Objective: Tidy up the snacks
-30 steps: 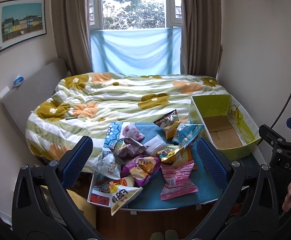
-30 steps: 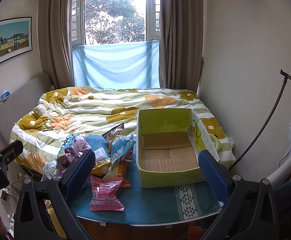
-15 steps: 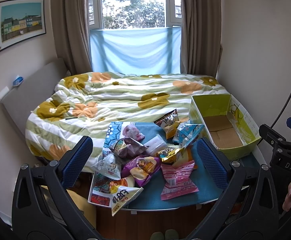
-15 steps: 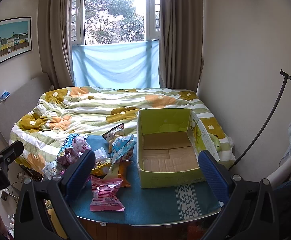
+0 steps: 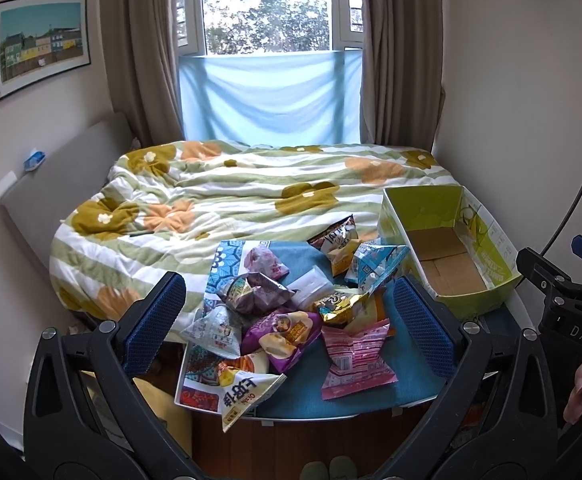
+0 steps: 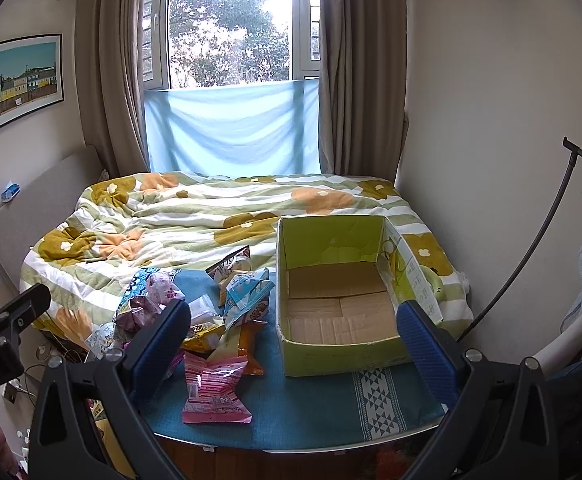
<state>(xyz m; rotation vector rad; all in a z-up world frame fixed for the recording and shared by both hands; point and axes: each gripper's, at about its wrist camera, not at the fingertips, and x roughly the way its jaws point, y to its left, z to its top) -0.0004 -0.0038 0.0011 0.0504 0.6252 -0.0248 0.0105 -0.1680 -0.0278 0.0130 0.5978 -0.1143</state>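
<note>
A heap of snack packets lies on a blue-clothed table [image 5: 303,392]: a pink packet [image 5: 355,354], a purple one [image 5: 283,330], a white and orange one [image 5: 243,394], a light blue one [image 5: 375,266]. An open green cardboard box [image 5: 447,248] stands right of them, with nothing inside. In the right wrist view the box [image 6: 341,292] is ahead and the pink packet [image 6: 213,384] left of it. My left gripper [image 5: 289,328] is open above the near edge, holding nothing. My right gripper [image 6: 293,344] is open and holds nothing.
A bed with a flowered quilt [image 5: 251,196] lies behind the table. A wall [image 6: 491,120] stands on the right with a dark lamp stem [image 6: 539,236]. Wooden floor [image 5: 311,444] shows below the table's near edge.
</note>
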